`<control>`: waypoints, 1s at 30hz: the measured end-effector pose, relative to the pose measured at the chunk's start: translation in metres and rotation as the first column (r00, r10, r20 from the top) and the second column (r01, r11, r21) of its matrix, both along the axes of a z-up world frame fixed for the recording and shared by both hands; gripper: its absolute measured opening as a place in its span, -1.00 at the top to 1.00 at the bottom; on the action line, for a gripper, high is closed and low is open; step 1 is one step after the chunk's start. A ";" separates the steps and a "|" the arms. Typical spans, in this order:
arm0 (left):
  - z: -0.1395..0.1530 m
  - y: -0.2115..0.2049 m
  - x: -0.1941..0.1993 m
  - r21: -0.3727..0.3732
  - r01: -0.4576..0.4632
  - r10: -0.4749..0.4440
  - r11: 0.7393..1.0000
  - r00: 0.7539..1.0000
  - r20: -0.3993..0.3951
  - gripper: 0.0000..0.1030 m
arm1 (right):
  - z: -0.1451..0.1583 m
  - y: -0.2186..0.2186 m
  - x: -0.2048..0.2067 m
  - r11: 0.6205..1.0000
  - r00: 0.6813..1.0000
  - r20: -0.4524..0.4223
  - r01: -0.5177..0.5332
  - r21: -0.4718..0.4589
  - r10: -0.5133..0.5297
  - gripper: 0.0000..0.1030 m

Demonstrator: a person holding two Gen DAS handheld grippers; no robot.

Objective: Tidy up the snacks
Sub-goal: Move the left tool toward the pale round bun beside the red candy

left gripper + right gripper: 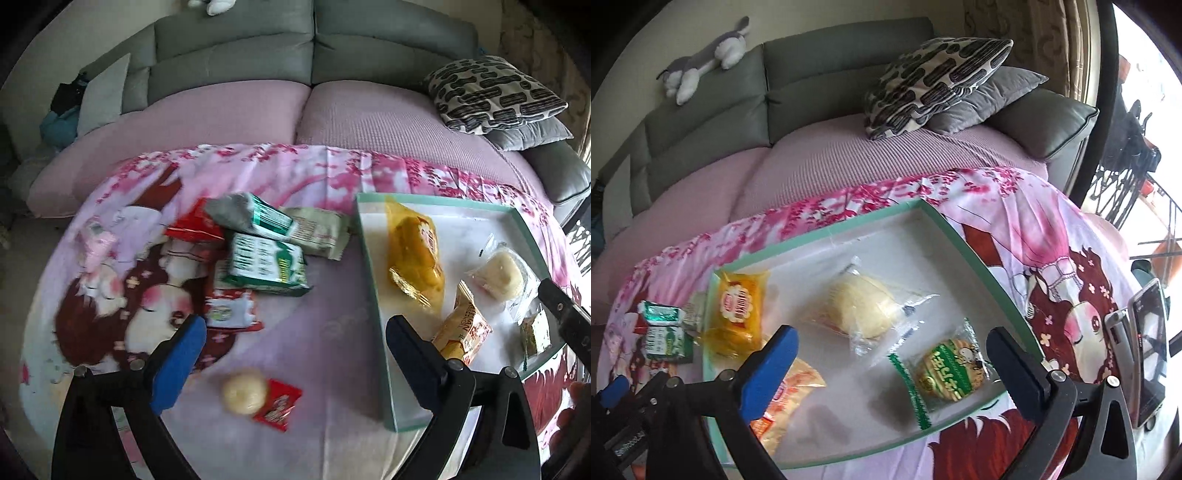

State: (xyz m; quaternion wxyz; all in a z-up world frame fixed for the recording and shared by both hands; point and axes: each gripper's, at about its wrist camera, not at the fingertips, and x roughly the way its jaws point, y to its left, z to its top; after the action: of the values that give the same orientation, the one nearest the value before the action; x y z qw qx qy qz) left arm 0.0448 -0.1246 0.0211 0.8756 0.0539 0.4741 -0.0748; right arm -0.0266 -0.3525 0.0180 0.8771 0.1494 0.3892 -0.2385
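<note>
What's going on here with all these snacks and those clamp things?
Someone holds two hand-held grippers over a cloth-covered table and is sorting snacks into a tray. Four packets already lie in it: a yellow cake, a pale bun, a green cookie and an orange packet. The left gripper is open and empty above a loose bun and a red packet. The right gripper hangs open over the tray. A pile remains outside.
</note>
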 end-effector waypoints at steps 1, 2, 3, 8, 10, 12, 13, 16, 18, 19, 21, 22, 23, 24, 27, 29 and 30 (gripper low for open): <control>0.007 0.003 -0.002 -0.005 -0.008 0.008 1.000 1.000 0.016 -0.90 | 0.001 0.001 0.000 1.000 1.000 0.005 -0.004 0.005 0.004 -1.00; 0.014 0.006 -0.003 -0.017 -0.016 0.017 1.000 0.999 0.039 -0.90 | 0.002 0.002 0.000 1.000 1.000 0.011 -0.011 0.008 0.010 -1.00; 0.019 0.010 -0.003 -0.029 -0.022 0.024 0.999 0.998 0.056 -0.90 | 0.002 0.003 0.000 1.000 1.000 0.013 -0.016 0.007 0.016 -1.00; 0.008 0.027 0.001 -0.037 -0.080 0.081 0.996 0.996 0.046 -0.90 | 0.005 0.004 -0.002 1.000 1.000 0.016 -0.015 -0.013 0.015 -1.00; 0.001 0.037 0.007 -0.040 -0.103 0.103 0.994 0.995 0.017 -0.90 | 0.006 0.002 -0.002 1.000 1.000 0.024 -0.003 0.000 0.003 -1.00; -0.004 0.049 0.014 -0.044 -0.131 0.131 0.990 0.991 0.004 -0.90 | 0.005 0.003 0.001 1.000 1.000 0.031 -0.004 0.009 0.004 -1.00; -0.005 0.055 0.017 -0.044 -0.143 0.143 0.989 0.990 0.000 -0.90 | 0.005 0.005 0.003 1.000 1.000 0.030 -0.004 0.006 0.004 -1.00; -0.010 0.074 0.025 -0.037 -0.172 0.172 0.984 0.985 -0.015 -0.90 | 0.004 0.014 0.011 1.000 1.000 0.024 -0.019 -0.010 0.019 -1.00; -0.013 0.086 0.029 -0.023 -0.183 0.183 0.983 0.983 -0.026 -0.90 | 0.004 0.023 0.017 0.999 0.999 0.024 -0.043 -0.016 0.043 -1.00; -0.014 0.093 0.030 -0.015 -0.192 0.192 0.981 0.981 -0.028 -0.90 | 0.005 0.027 0.019 0.998 0.998 0.027 -0.055 -0.017 0.056 -1.00; -0.016 0.105 0.033 -0.012 -0.211 0.211 0.977 0.977 -0.036 -0.90 | 0.007 0.041 0.024 0.995 0.995 0.035 -0.095 -0.020 0.096 -1.00; -0.016 0.111 0.033 -0.015 -0.223 0.222 0.975 0.974 -0.041 -0.90 | 0.009 0.049 0.026 0.993 0.992 0.041 -0.118 -0.024 0.119 -1.00; -0.016 0.117 0.033 -0.020 -0.234 0.233 0.972 0.971 -0.045 -0.90 | 0.010 0.057 0.029 0.990 0.989 0.049 -0.141 -0.026 0.142 -1.00; -0.016 0.123 0.032 -0.027 -0.243 0.241 0.970 0.969 -0.048 -0.90 | 0.011 0.064 0.030 0.987 0.985 0.054 -0.160 -0.027 0.161 -1.00; -0.015 0.133 0.031 -0.045 -0.255 0.252 0.966 0.966 -0.055 -0.90 | 0.014 0.087 0.034 0.974 0.971 0.076 -0.227 -0.015 0.227 -1.00; -0.015 0.136 0.029 -0.058 -0.252 0.249 0.966 0.967 -0.059 -0.90 | 0.014 0.103 0.036 0.961 0.957 0.085 -0.277 0.000 0.276 -1.00; -0.015 0.136 0.029 -0.062 -0.249 0.245 0.967 0.968 -0.061 -0.90 | 0.013 0.110 0.036 0.955 0.952 0.085 -0.295 0.005 0.294 -1.00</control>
State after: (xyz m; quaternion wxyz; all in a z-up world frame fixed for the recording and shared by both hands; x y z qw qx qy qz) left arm 0.0734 0.0113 0.0063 0.8666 -0.0381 0.4972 0.0170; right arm 0.0096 -0.2429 0.0306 0.9170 0.1071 0.3723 -0.0952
